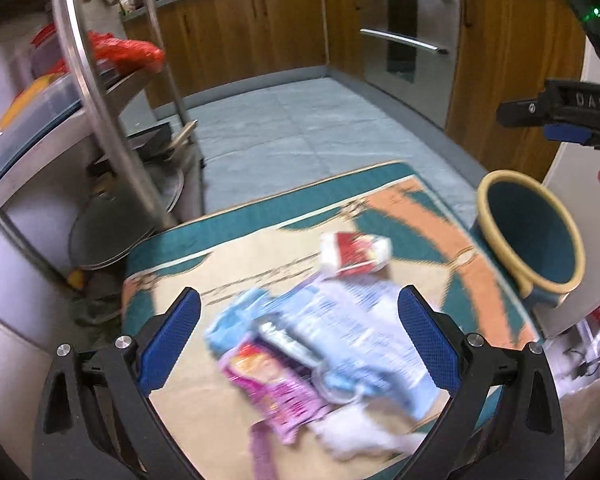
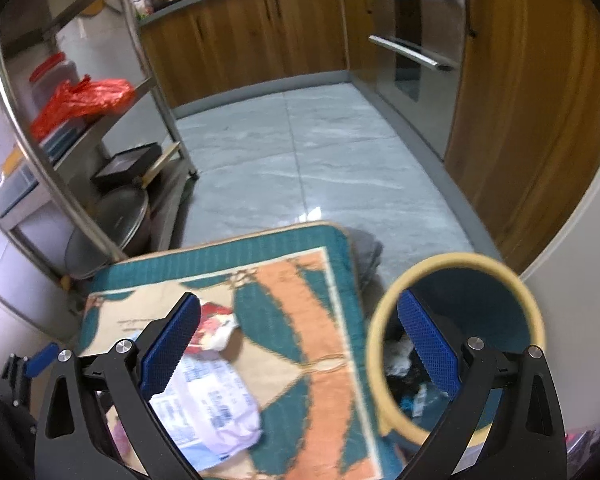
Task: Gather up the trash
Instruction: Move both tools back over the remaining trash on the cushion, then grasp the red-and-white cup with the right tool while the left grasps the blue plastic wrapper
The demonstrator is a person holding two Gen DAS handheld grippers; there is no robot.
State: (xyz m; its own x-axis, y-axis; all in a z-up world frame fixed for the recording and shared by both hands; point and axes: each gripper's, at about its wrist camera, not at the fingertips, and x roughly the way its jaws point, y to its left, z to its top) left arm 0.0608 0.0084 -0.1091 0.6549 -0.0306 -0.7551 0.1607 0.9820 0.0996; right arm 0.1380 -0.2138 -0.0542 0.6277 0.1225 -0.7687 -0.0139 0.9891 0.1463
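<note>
A pile of wrappers lies on a patterned rug (image 1: 228, 276): a pale blue printed packet (image 1: 364, 332), a purple wrapper (image 1: 288, 396), a red and white wrapper (image 1: 354, 254) and white tissue (image 1: 360, 440). My left gripper (image 1: 298, 340) is open just above the pile, its pads either side of the blue packet. A teal bin with a yellow rim (image 1: 536, 232) stands at the rug's right edge. My right gripper (image 2: 298, 344) is open and empty above the rug (image 2: 308, 320), its right finger over the bin (image 2: 460, 264), which holds some trash. The packet (image 2: 208, 404) lies below its left finger.
A steel rack (image 2: 72, 184) with a red bag (image 2: 84, 98), boxes and pot lids stands at the left. Wooden cabinets (image 2: 252, 36) and an oven (image 2: 412, 40) line the back and right. Grey floor tiles (image 2: 300, 160) lie beyond the rug.
</note>
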